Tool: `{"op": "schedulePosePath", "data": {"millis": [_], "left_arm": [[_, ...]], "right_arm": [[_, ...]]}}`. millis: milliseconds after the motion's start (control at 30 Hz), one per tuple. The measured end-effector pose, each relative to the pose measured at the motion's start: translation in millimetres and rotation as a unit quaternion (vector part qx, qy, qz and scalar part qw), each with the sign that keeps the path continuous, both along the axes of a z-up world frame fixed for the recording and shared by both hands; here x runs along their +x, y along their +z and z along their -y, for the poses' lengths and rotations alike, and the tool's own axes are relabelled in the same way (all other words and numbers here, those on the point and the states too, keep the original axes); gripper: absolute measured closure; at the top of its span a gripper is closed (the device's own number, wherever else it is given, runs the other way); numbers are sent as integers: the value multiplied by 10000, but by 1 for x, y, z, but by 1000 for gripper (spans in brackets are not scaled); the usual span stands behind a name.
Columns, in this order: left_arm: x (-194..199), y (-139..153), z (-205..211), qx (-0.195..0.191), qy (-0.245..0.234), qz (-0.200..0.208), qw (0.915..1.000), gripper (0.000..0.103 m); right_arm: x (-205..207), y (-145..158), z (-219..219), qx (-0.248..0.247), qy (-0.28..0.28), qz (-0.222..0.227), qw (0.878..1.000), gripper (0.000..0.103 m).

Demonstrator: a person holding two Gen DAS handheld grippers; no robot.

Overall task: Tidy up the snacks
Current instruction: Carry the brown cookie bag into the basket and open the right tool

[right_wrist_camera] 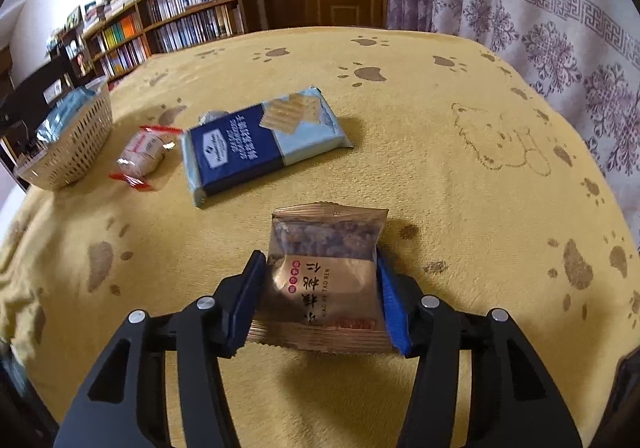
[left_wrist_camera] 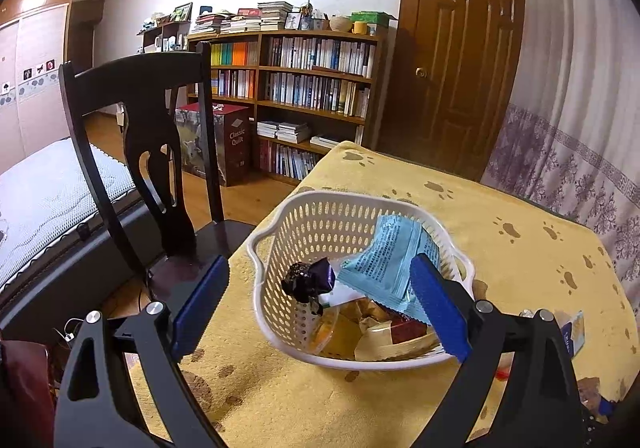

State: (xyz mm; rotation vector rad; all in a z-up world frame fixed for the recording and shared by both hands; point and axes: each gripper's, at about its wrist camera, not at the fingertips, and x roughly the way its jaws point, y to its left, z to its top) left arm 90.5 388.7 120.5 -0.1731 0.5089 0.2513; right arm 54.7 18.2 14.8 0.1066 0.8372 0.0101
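In the left wrist view a white perforated basket [left_wrist_camera: 256,244] stands on the yellow paw-print cloth [left_wrist_camera: 500,248]. It holds a light blue packet [left_wrist_camera: 392,260], a dark purple candy [left_wrist_camera: 308,280] and several other snacks. My left gripper [left_wrist_camera: 320,268] hovers open over the basket's near side, with nothing between its fingers. In the right wrist view my right gripper [right_wrist_camera: 320,260] is shut on a brown walnut snack packet [right_wrist_camera: 324,272], just above the cloth. Beyond it lie a blue cracker pack [right_wrist_camera: 256,139] and a red-and-white wrapped candy [right_wrist_camera: 144,151], with the basket [right_wrist_camera: 76,143] at far left.
A dark wooden chair [left_wrist_camera: 152,151] stands against the table's left edge. Behind it are a mattress [left_wrist_camera: 40,199] and a bookshelf [left_wrist_camera: 312,87]. A wooden door [left_wrist_camera: 460,47] and a patterned curtain [left_wrist_camera: 580,107] lie beyond the table. Bare cloth [right_wrist_camera: 460,187] stretches to the right.
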Motion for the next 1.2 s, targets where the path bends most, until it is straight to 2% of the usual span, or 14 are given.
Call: {"op": "schedulePosePath", "data": {"millis": [233,433,700,867,1200], "left_arm": [[-6,6,-10,-75,78,81,9999,10],[-14,13,-26,-82,313,190,9993,10],[-25,25,-49,6,621,328,9975,7],[-34,31,-65,-137,755,434,9961,7],[-43,33,-94,-324,1082,505,9923,7]], "right_arm": [[-4,22,-10,405,158,237,9988,49],[4,44,-40,447,529,456,9966,49],[27,76,-105,417,1204,751,9890,49],[43,94,-152,492,1651,883,9811,49],[72,107,-238,327,2254,956,9690,49]]}}
